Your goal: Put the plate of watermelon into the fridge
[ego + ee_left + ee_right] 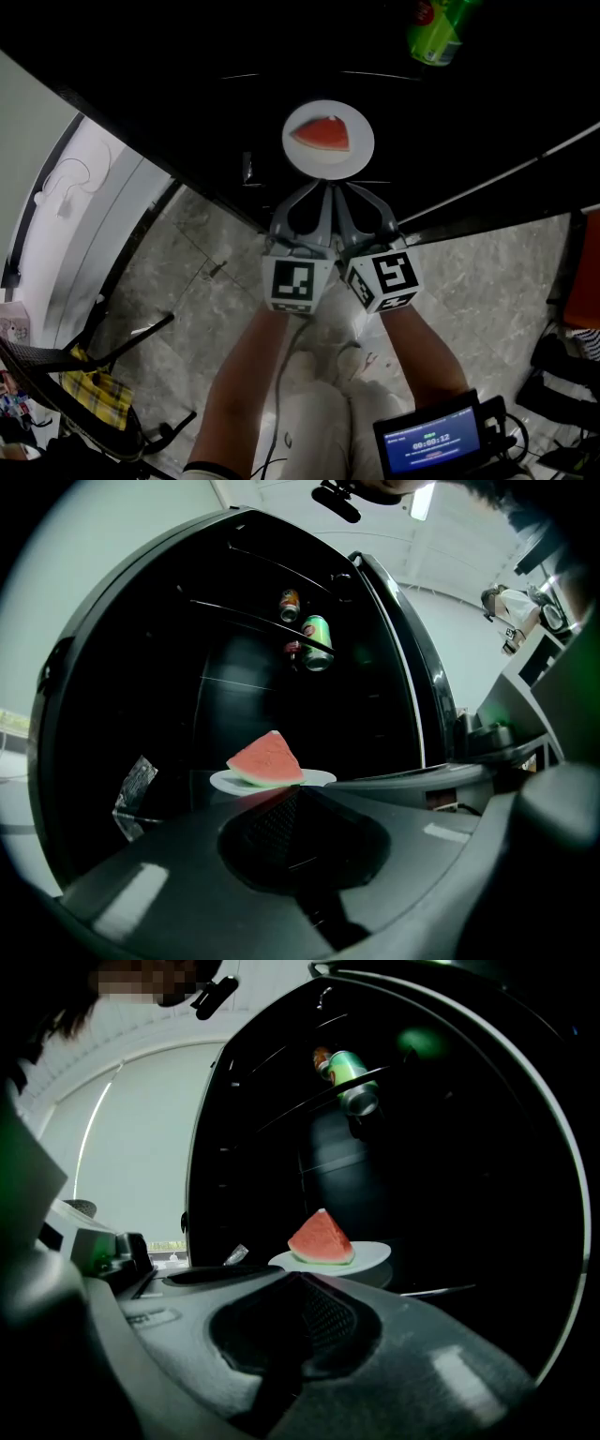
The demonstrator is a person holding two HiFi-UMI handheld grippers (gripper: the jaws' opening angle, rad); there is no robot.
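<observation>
Watermelon (322,134), one red slice with a green rind, sits on a round white plate (328,169). The plate is inside the dark fridge (187,56), low down on a glass shelf (441,1290) that shows a faint copy of it underneath.

Both claws reach in side by side and meet at the near rim of the plate. The left claw (317,187) is pressed together, and its tip looks to pinch the rim. The right claw (342,187) is pressed together too, right beside the left one, and looks to pinch the same rim. Each claw has a cube with black and white squares on it, and a bare arm holds each one from behind.

From the left claw's own view, the slice (265,759) and the plate (314,778) sit just past the claw tip (286,799). From the right claw's view, the slice (321,1238) and the plate (370,1255) sit just past its tip (302,1279).

Higher up in the fridge lies a green can (436,33), with a smaller can (290,603) near it.

Grey stone floor (487,291) is under the person. A small screen (433,441) glows blue at the bottom right.
</observation>
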